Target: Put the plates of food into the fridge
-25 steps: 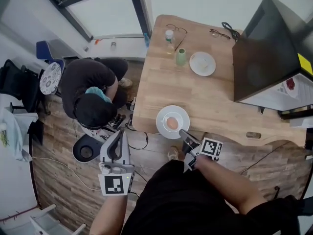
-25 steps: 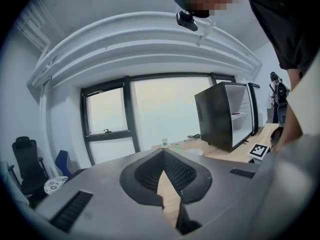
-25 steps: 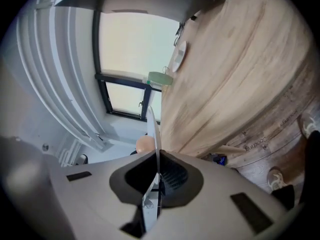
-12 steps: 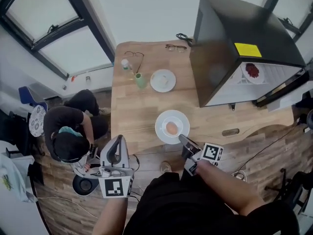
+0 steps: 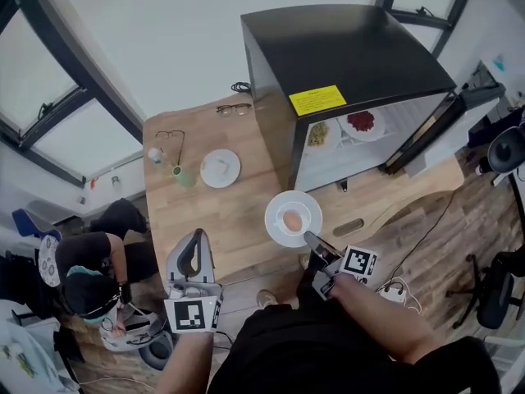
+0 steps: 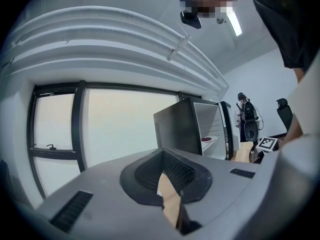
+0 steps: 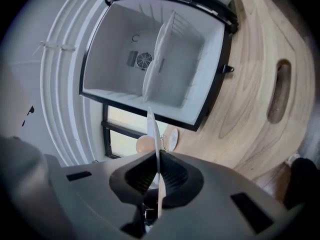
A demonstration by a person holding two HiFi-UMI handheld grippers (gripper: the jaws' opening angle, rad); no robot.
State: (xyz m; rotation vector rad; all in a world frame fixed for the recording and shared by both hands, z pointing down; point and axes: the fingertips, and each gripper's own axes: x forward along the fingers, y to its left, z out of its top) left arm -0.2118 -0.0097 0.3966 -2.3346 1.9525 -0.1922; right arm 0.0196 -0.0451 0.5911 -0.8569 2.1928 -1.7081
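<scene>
A white plate (image 5: 293, 218) carrying one round, peach-coloured piece of food is hanging just in front of the open fridge (image 5: 344, 64), over the table (image 5: 189, 220), with the right gripper (image 5: 312, 240) pinching its near rim. Inside the fridge, a red-food plate (image 5: 362, 123) and a greenish-food plate (image 5: 319, 132) are occupying the shelf. Left of the fridge, a second white plate (image 5: 220, 168) and a green cup (image 5: 186, 176) are sitting. The left gripper (image 5: 195, 238) is hovering closed and empty.
</scene>
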